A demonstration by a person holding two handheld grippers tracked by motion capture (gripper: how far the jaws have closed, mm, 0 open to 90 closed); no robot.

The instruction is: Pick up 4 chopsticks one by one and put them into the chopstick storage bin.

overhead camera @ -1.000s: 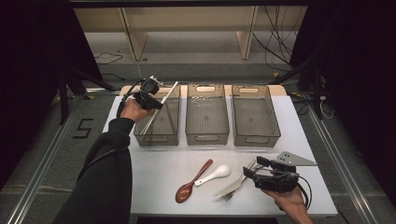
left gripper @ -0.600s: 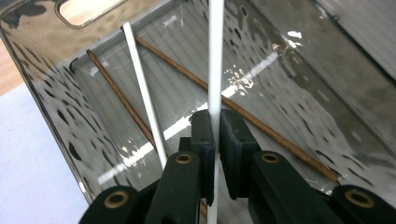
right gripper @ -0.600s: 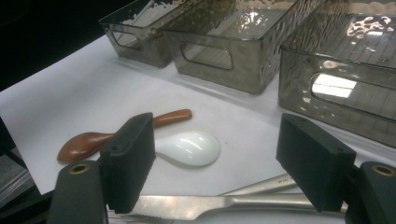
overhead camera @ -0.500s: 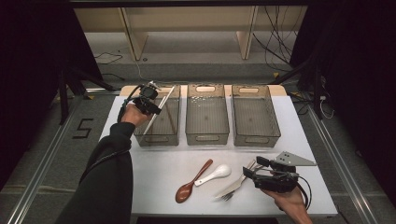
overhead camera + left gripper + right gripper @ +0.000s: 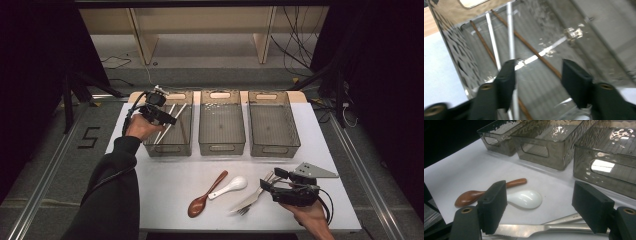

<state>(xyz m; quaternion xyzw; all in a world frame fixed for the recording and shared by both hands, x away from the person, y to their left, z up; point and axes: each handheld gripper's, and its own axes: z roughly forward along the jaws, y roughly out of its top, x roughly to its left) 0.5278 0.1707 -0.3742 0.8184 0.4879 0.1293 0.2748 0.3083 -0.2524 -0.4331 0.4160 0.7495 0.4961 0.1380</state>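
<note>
Currently, left hand-held gripper (image 5: 167,119) jaws apart over left bin (image 5: 162,148), chopsticks (image 5: 170,124) lying inside, sorted by type; right hand-held gripper (image 5: 267,184) spread wide around knife (image 5: 544,228) on desk (image 5: 165,180), poised to grasp.

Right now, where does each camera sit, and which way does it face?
High view: above the person's side, facing forward-down on the table; forearms, both grippers show.
Left gripper view: on the left gripper, aimed into the left bin with chopsticks.
Right gripper view: on the right gripper, facing spoons and bins.
Shared: the white spoon.
</note>
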